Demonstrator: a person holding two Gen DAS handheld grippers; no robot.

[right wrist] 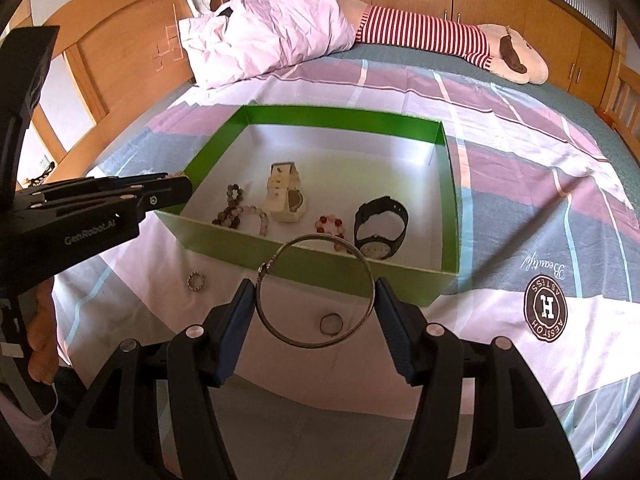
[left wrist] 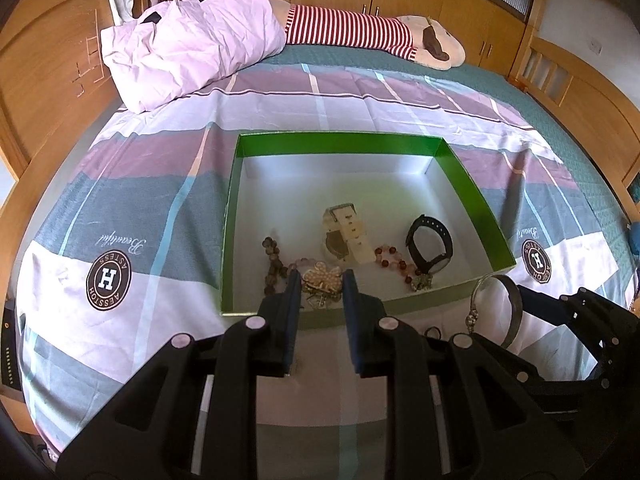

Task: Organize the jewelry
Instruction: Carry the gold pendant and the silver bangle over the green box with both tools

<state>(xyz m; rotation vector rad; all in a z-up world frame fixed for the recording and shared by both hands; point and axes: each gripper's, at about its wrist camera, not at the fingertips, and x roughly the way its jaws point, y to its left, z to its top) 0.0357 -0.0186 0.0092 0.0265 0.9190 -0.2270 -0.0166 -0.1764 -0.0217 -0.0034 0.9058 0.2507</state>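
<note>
A green box [left wrist: 472, 176] with a white floor lies on the bed; it also shows in the right wrist view [right wrist: 448, 184]. In it lie a cream watch [left wrist: 346, 232], a black watch [left wrist: 432, 246], a red bead bracelet [left wrist: 390, 258] and a dark bead bracelet [left wrist: 272, 264]. My left gripper [left wrist: 321, 286] is shut on a pearl brooch [left wrist: 322, 278], over the box's near edge. My right gripper [right wrist: 316, 304] is shut on a silver bangle [right wrist: 316, 344], held above the bedspread in front of the box. A small ring [right wrist: 330, 323] and a beaded ring [right wrist: 196, 281] lie on the bedspread.
A pink pillow [left wrist: 188, 40] and a striped plush toy [left wrist: 360, 34] lie at the far end of the bed. A wooden headboard [left wrist: 44, 72] stands on the left and wooden cabinets [left wrist: 460, 4] at the back.
</note>
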